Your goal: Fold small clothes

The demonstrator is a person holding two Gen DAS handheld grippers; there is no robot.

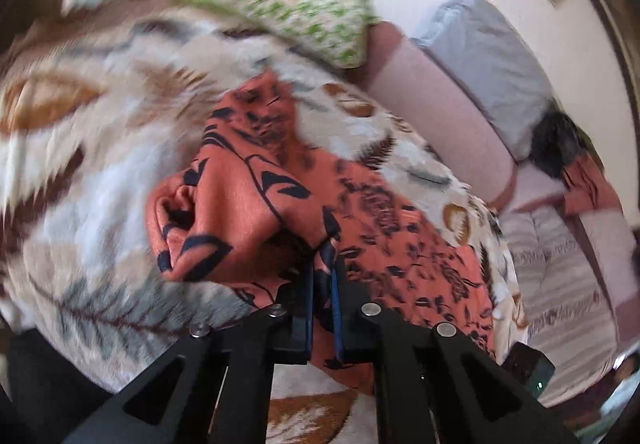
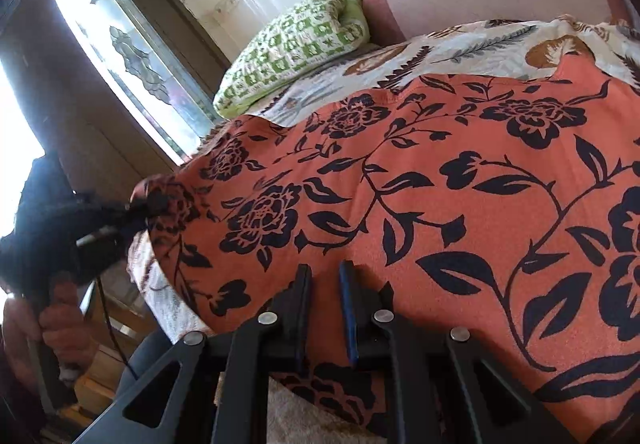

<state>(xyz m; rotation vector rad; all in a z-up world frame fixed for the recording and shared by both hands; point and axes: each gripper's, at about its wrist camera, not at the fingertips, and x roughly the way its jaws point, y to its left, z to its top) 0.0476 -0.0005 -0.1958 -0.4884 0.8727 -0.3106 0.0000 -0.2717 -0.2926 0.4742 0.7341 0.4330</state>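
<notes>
My left fingers (image 1: 322, 264) are clamped on a bunched corner of the orange flowered garment (image 2: 440, 204), lifted a little above the bed (image 1: 80, 184). My right fingers (image 2: 325, 276) stand narrowly apart over the near edge of the same cloth; whether they pinch it, I cannot tell. The garment lies spread on the leaf-print bed cover, near the bed's front edge. To fold well, I think I should carry both corners together, at the same height, so the fold line stays straight. Only the right view shows the cloth flat and my left hand (image 2: 60, 308); the left view, blurred, shows the crumpled corner and a green pillow (image 1: 280, 0).
</notes>
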